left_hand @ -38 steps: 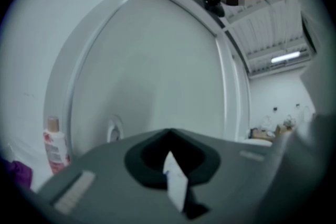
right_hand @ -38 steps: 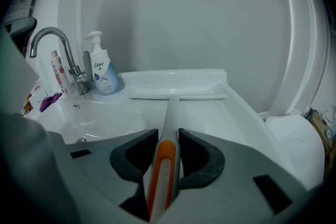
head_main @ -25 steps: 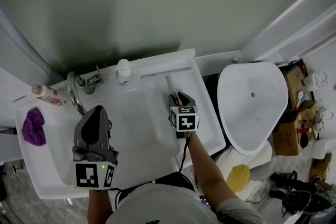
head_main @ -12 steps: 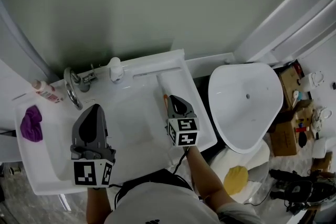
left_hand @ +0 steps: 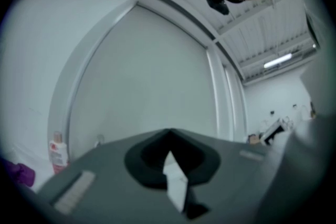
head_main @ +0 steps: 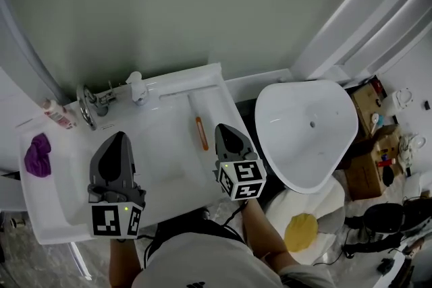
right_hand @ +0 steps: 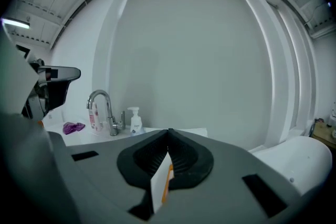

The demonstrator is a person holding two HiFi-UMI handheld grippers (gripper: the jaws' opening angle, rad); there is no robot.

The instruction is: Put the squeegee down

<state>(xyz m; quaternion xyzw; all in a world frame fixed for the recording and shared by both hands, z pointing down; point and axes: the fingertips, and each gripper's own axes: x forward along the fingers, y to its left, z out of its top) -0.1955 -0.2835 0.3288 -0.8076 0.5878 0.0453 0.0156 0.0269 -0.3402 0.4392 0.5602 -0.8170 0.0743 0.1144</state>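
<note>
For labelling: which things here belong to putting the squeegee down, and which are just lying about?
Job: squeegee, lying on the sink counter; right gripper, shut and empty.
Lying about: purple cloth, pump bottle, red-labelled bottle, toilet.

The grey, wedge-shaped left gripper point(head_main: 118, 139) with its marker cube pointed level, its jaws closed together with nothing between them. The matching grey right gripper point(head_main: 227, 131) tilted slightly downward, jaws likewise together and empty. The right forearm point(head_main: 262, 229) extended behind its jaws.

wall point(head_main: 202, 3): grey-green | washbasin point(head_main: 175, 92): white | toilet point(head_main: 307, 138): white, right
</note>
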